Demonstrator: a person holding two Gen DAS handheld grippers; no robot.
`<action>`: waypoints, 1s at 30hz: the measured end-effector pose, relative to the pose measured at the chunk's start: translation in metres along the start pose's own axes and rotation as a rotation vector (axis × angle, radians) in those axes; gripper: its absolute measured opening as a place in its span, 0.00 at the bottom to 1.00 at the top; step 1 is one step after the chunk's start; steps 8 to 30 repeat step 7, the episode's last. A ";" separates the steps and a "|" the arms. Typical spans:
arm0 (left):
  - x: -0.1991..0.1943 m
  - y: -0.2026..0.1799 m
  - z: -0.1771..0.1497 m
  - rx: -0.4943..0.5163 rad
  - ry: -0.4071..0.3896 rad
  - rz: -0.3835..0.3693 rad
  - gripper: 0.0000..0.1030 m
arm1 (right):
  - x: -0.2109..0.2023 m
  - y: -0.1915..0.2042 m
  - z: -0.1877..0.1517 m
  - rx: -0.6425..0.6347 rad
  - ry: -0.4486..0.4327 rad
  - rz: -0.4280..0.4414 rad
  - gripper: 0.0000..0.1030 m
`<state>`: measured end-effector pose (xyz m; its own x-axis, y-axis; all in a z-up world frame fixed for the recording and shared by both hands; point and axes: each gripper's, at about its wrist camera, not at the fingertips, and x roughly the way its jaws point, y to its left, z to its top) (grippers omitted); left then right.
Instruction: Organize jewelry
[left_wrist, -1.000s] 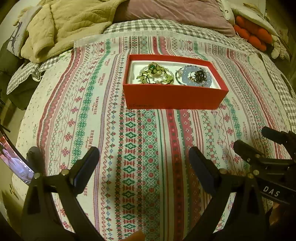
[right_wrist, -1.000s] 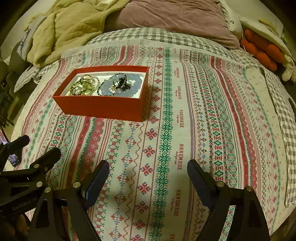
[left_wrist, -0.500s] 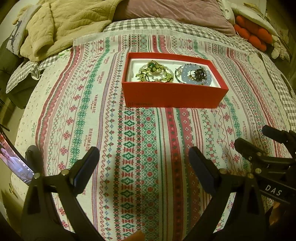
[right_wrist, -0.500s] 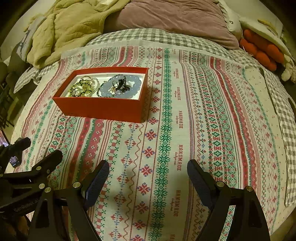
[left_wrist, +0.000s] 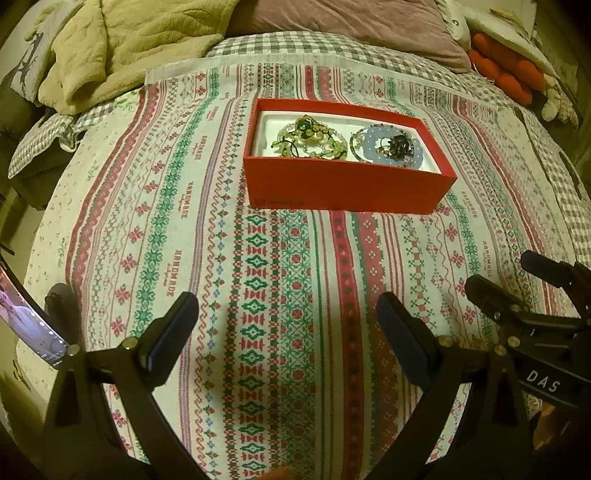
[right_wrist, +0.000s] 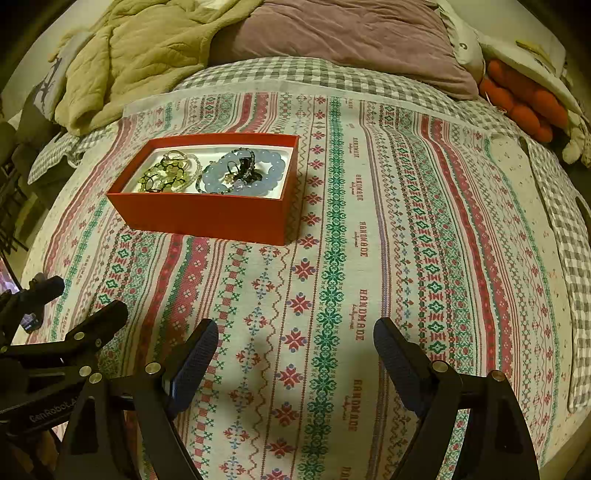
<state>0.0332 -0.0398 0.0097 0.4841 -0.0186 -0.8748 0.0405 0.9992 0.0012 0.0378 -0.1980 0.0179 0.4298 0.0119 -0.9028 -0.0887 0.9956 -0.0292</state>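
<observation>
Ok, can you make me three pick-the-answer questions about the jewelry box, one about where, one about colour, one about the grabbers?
1. Where are the green beads in the box, seen from the left wrist?
A left part
B right part
C outside it

2. What colour is the box?
A blue
B red
C white

3. How are the left gripper and right gripper?
A both open, empty
B both shut
C one holding beads

Answers: 1 A, blue beads fill the right part. 2 B, its walls are red. 3 A, wide-apart fingers, only cloth between.

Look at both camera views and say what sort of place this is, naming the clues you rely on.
Most likely a bedroom: the red box of jewelry sits on a patterned cloth spread over a bed, with a purple pillow and a rumpled beige blanket at its head.
</observation>
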 end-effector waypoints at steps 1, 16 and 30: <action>0.000 0.000 0.000 -0.001 0.001 -0.001 0.94 | 0.000 0.000 0.000 0.000 0.001 0.000 0.85; 0.007 0.006 -0.006 0.003 0.006 0.019 0.94 | 0.005 0.005 -0.001 -0.009 0.002 -0.007 0.85; 0.007 0.006 -0.006 0.003 0.006 0.019 0.94 | 0.005 0.005 -0.001 -0.009 0.002 -0.007 0.85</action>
